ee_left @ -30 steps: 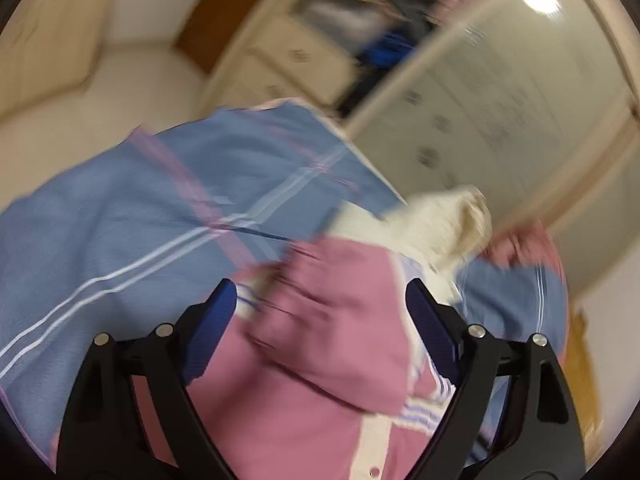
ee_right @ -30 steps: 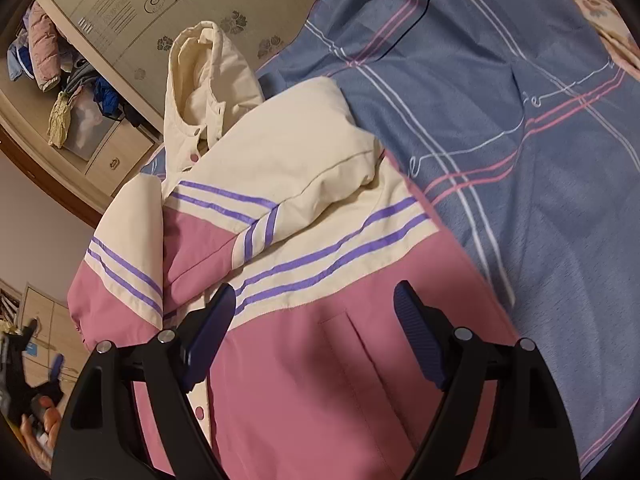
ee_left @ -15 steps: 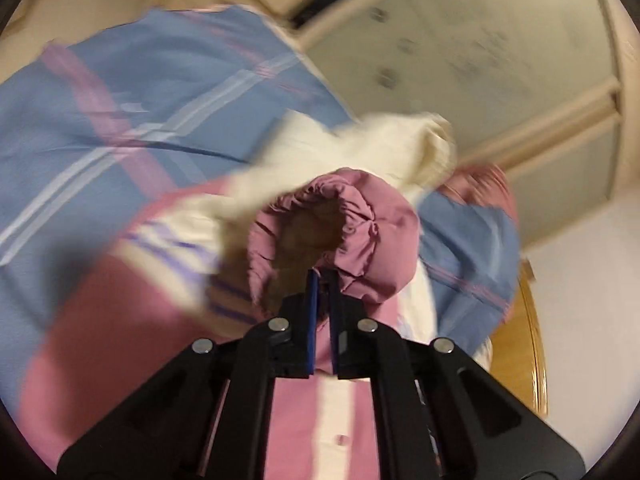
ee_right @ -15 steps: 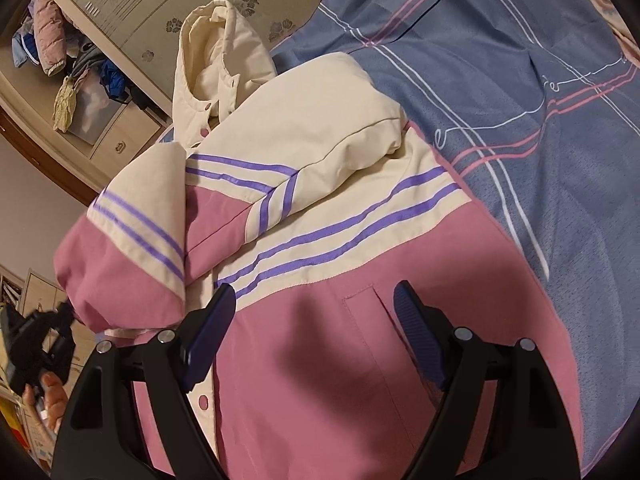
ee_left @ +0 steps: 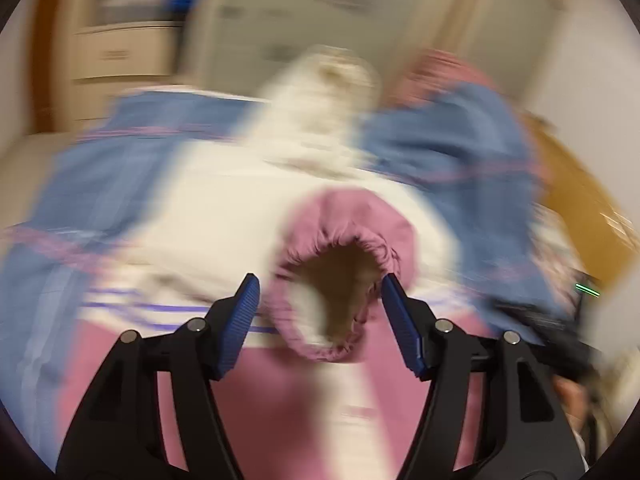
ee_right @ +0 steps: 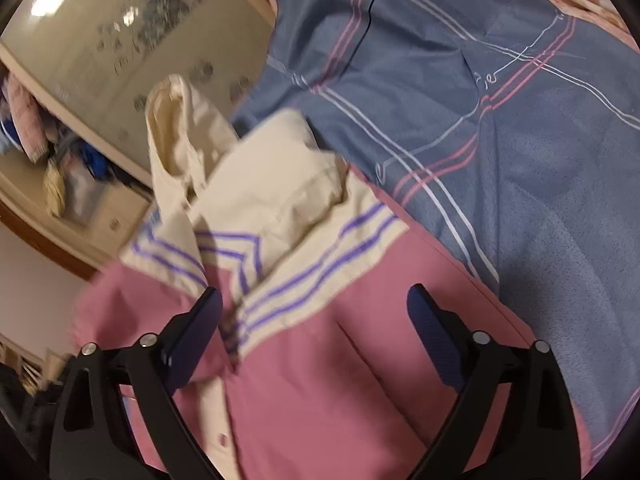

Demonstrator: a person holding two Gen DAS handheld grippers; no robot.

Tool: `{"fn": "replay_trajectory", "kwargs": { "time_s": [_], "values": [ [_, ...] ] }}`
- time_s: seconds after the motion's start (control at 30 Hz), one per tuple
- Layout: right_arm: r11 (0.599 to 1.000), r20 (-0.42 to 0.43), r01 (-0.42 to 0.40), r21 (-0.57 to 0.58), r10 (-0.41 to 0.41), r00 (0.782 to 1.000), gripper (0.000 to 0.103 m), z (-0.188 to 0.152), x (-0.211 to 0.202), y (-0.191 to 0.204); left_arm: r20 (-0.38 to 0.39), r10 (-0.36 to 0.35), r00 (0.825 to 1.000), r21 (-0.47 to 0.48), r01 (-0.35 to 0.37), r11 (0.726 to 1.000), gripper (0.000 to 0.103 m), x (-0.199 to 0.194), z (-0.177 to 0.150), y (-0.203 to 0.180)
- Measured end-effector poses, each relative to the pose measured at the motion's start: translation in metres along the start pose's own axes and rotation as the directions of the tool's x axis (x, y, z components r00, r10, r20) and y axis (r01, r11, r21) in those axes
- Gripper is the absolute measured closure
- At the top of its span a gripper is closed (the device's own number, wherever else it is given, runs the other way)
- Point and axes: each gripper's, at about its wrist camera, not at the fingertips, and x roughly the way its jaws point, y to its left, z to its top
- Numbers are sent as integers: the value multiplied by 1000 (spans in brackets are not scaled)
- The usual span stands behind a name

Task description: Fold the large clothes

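Observation:
A pink and cream jacket [ee_right: 320, 344] with purple stripes lies on a blue plaid bedspread [ee_right: 500, 128], its cream hood [ee_right: 180, 132] toward the wardrobe. In the blurred left wrist view the jacket [ee_left: 224, 208] fills the middle, and its pink elastic sleeve cuff [ee_left: 344, 264] lies folded over the chest. My left gripper [ee_left: 320, 300] is open with the cuff between its blue pads, apart from them. My right gripper [ee_right: 314, 320] is open and empty, just above the jacket's pink lower front.
A wardrobe with patterned sliding doors [ee_right: 132, 36] and open shelves of clothes [ee_right: 52, 152] stands beyond the bed. A wooden bed frame [ee_left: 580, 208] shows at the right in the left wrist view. The bedspread extends to the right of the jacket.
My left gripper closed on the sleeve cuff, carried it over the jacket's chest, and has now opened and let it go. My right gripper stayed open and shifted slightly over the jacket.

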Motion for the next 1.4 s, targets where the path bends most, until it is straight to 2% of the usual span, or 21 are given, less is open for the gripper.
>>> {"fn": "replay_trajectory", "kwargs": {
  "time_s": [0.03, 0.1, 0.17, 0.23, 0.27, 0.33, 0.47, 0.53, 0.63, 0.67, 0.73, 0.77, 0.8, 0.87, 0.97, 1.03, 1.1, 1.17, 1.27, 1.33, 1.4],
  "values": [
    [1000, 13, -28, 4, 28, 1000, 5, 0, -3, 4, 5, 2, 1000, -42, -1, 999, 40, 1, 3, 15],
    [996, 12, -83, -34, 83, 996, 4, -1, -4, 18, -12, -109, 994, -146, 106, 984, 40, 16, 8, 34],
    [987, -21, -85, -137, 82, 996, 4, -8, -1, 43, -46, -220, 974, -230, 204, 952, 40, 36, 5, 33],
    [973, -35, -66, -223, 59, 998, 4, -16, 1, 62, -76, -248, 966, -240, 224, 945, 44, 48, 2, 23],
    [962, -33, -51, -268, 44, 998, 4, -21, 1, 71, -61, -239, 969, -250, 217, 944, 51, 45, 1, 23],
    [944, -13, -38, -329, 36, 999, 4, -30, -2, 87, 23, -226, 974, -267, 224, 937, 48, 24, 1, 26],
    [890, -28, -62, -451, 55, 998, 4, -52, 5, 140, 135, -54, 989, -329, 96, 939, 38, -19, -2, 65],
    [849, -19, -64, -525, 63, 998, 4, -69, 12, 174, 154, 37, 987, -393, 27, 919, 35, -37, -7, 92],
    [802, 82, 54, -595, -6, 997, 4, -102, 27, 220, 138, 101, 985, -431, -32, 902, 35, -46, -12, 114],
    [780, 102, 88, -620, -31, 994, 4, -110, 34, 230, 118, 116, 986, -436, -54, 898, 35, -43, -13, 115],
    [617, 224, 296, -729, -194, 955, 4, -134, 62, 252, 69, 115, 991, -438, -74, 896, 35, -32, -12, 116],
    [566, 270, 362, -740, -242, 932, 4, -136, 69, 250, 42, 114, 993, -426, -86, 901, 35, -24, -12, 113],
    [569, 285, 386, -726, -261, 922, 4, -130, 73, 239, 28, 117, 993, -410, -96, 907, 35, -27, -15, 117],
    [648, 297, 412, -641, -285, 911, 4, -96, 62, 203, 7, 142, 990, -359, -130, 924, 33, -21, -14, 112],
    [712, 350, 502, -491, -367, 862, 4, -36, 42, 140, -32, 203, 979, -290, -204, 935, 32, -7, -12, 108],
    [756, 309, 546, -361, -456, 835, 3, 17, 38, 84, -52, 210, 976, -271, -216, 938, 31, 2, -10, 105],
    [816, 205, 497, -294, -454, 867, 3, 47, 38, 44, -67, 235, 970, -247, -244, 938, 28, 13, -5, 104],
    [886, 116, 398, -238, -382, 917, 3, 62, 39, 18, -79, 260, 962, -218, -271, 938, 23, 25, 0, 103],
    [946, -13, 266, -184, -273, 962, 2, 71, 48, -11, -119, 329, 937, -163, -345, 924, 20, 49, 3, 108],
    [979, -120, 186, -81, -195, 973, 2, 72, 56, -43, -169, 352, 921, -154, -377, 913, 21, 64, -1, 118],
    [993, -239, 121, 3, -117, 964, 2, 71, 68, -70, -225, 347, 911, -179, -388, 904, 21, 78, -8, 134]
  ]
}}
